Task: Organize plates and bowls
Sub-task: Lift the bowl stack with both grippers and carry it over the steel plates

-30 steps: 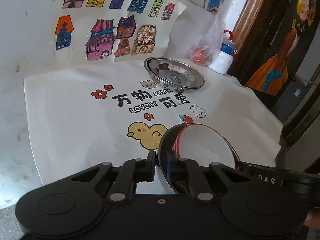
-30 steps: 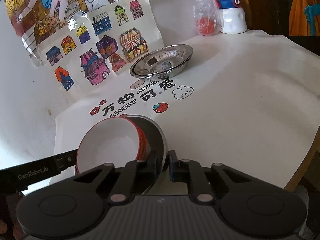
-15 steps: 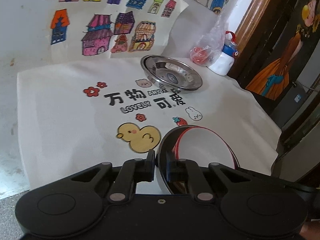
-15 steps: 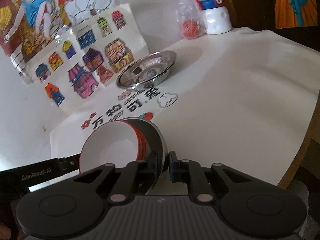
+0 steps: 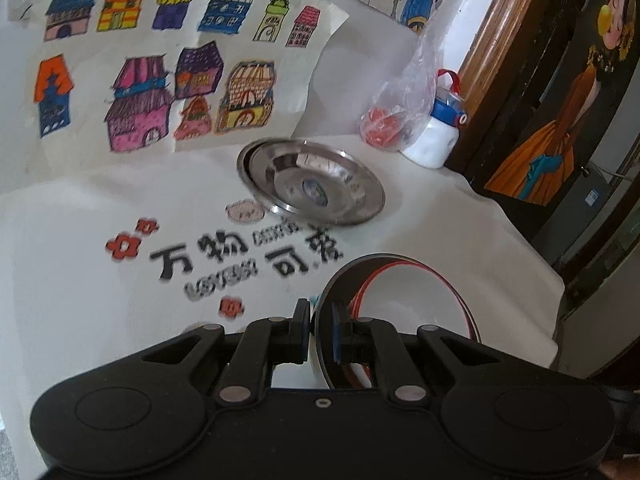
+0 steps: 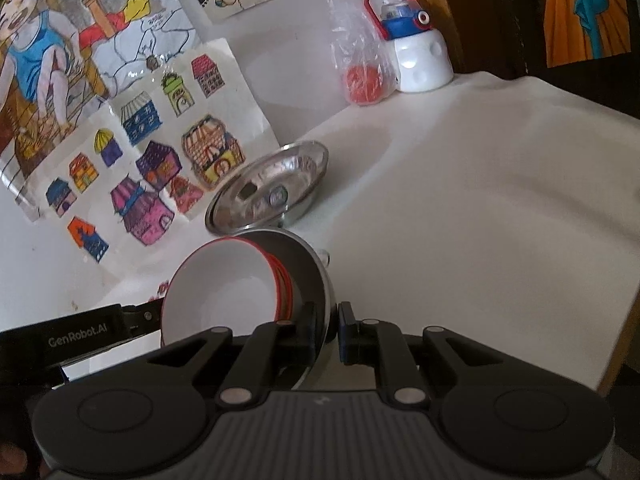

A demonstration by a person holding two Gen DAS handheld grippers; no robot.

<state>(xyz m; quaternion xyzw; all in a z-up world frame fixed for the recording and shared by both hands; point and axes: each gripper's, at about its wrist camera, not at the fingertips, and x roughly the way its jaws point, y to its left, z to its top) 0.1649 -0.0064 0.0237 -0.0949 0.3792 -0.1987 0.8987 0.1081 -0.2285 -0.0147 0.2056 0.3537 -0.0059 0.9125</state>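
Both grippers hold one stack: a steel plate (image 6: 310,264) carrying nested white bowls with red rims (image 6: 224,288). My left gripper (image 5: 320,334) is shut on the plate's rim (image 5: 324,304) on its left side; the bowls (image 5: 408,300) show beyond its fingers. My right gripper (image 6: 330,330) is shut on the rim's right side. The left gripper's body (image 6: 80,334) shows at the left of the right wrist view. The stack is tilted and held above the cloth. Stacked steel plates (image 5: 312,184) rest on the table further back; they also show in the right wrist view (image 6: 268,190).
A white cloth with printed characters (image 5: 224,256) covers the table (image 6: 480,200). Children's drawings (image 5: 160,92) lean against the wall behind. A plastic bag with something red (image 5: 384,128) and a white bottle with a blue lid (image 5: 436,140) stand at the back right. The table edge (image 6: 616,340) runs along the right.
Both grippers have carried the plate-and-bowl stack forward, closer to the steel plates at the back. The grips are unchanged.
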